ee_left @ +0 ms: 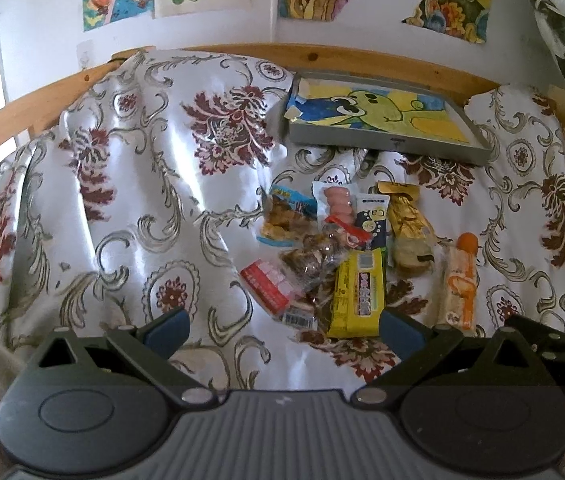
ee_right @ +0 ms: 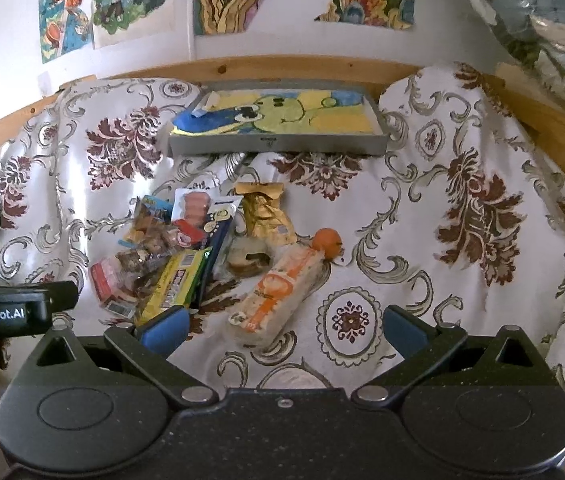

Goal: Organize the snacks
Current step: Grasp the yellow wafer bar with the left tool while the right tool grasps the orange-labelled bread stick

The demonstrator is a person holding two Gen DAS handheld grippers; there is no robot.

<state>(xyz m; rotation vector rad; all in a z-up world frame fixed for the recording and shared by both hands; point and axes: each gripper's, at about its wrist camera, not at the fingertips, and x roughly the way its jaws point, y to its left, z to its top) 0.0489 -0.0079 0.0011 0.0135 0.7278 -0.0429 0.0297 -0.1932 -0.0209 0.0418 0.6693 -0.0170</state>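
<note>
Bed (ee_left: pixel 186 208) under white floral cover. Grey tray (ee_left: pixel 382 146) near wooden headboard (ee_left: pixel 322 56). Heap of snack packets (ee_left: pixel 346 256) mid-bed, just before tray.

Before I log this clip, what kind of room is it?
Most likely a bedroom: a floral bedspread over a wooden bed frame, cartoon posters on the wall, snacks piled on the bed.

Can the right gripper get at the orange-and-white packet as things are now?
Probably yes. The right gripper is open, and the orange-and-white packet lies just ahead of it on the floral cloth, apart from the snack pile; nothing covers it.
</note>
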